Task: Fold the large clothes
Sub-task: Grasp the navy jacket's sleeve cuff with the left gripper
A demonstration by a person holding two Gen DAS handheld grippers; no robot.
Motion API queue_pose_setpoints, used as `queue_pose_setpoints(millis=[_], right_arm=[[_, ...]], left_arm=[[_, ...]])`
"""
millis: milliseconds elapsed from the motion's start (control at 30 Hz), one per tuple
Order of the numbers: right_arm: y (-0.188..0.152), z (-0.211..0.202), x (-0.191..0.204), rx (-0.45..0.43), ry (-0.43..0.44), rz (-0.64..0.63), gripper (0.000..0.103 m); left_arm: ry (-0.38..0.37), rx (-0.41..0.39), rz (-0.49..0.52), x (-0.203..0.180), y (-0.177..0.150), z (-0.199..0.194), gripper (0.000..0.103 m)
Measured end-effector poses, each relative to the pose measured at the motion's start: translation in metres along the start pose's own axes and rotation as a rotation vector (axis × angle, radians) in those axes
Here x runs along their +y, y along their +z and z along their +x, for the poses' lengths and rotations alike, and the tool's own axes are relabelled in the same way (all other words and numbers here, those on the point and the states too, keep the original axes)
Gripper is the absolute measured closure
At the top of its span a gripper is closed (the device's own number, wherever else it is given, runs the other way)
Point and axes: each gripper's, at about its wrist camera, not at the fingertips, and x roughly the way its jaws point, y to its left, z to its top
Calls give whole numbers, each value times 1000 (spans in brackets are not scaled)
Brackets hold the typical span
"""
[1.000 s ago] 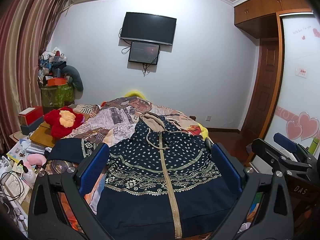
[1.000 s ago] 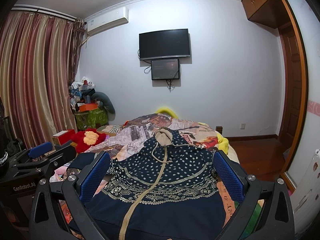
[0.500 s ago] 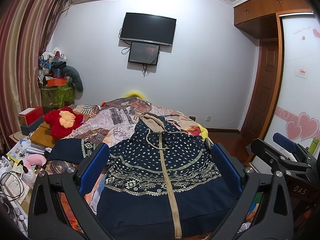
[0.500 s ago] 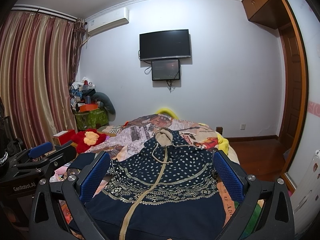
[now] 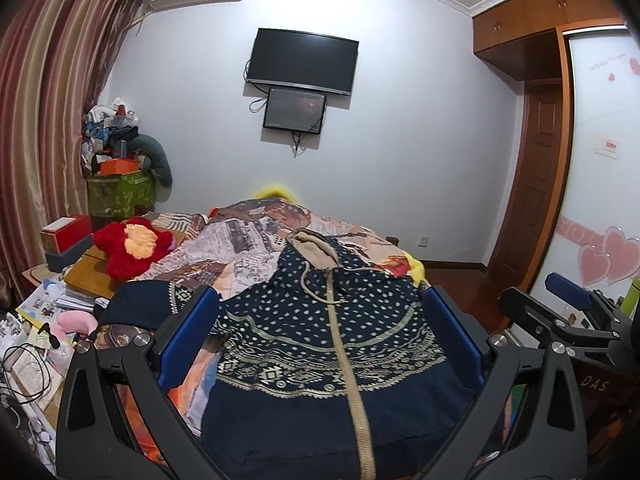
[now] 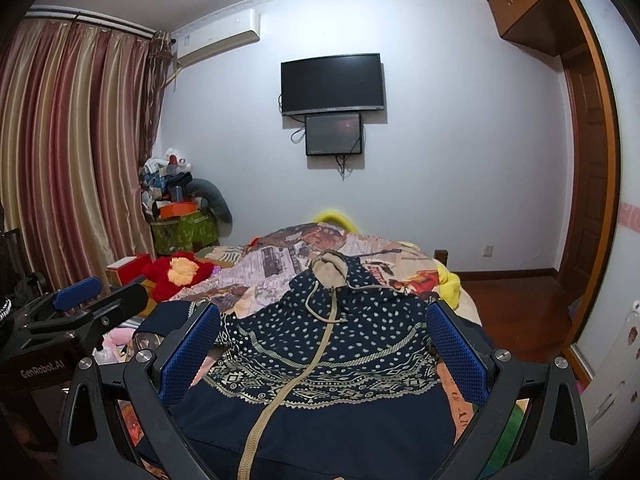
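Item: hooded jacket (image 5: 324, 344), navy with cream dots and patterned bands, laid flat and unfolded on the bed (image 5: 248, 240); front up, zip (image 5: 340, 344) closed, hood at the far end, hem nearest the cameras; long axis runs straight away from both claws; one sleeve (image 5: 140, 304) spread out to the left side
Left gripper (image 5: 320, 340): jaws spread wide, holding nothing, hanging above the hem end
Right gripper (image 6: 324, 348): likewise wide apart and empty, just beside the left one
Stage, as judged: folding not begun
Relation governing next move: spread sleeve lies on the left, so the left gripper is likely nearer; opposite sleeve not visible
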Motion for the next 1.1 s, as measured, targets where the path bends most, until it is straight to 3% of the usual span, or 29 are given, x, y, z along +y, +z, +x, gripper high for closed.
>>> queue_pose_setpoints(millis=[367,600,767,900,1000,1100], right_arm=[[-11,84,-2,153,20,16,0],[-17,165,2,239,36,-3,0],[-16,229,5,312,57,-9,0],[-20,275,9,380,61,-27,0],[-28,311,15,448,70,-58,0],[-40,347,20,529,86,-78,0]], left_arm=[[104,52,-62,77,-2,60,0],[238,155,-70,146,-6,120,0],[304,284,-136,208,-23,168,0],[403,372,-246,264,-49,205,0],[482,489,-290,302,-73,232,1],[493,558,-369,332,-94,249,2]])
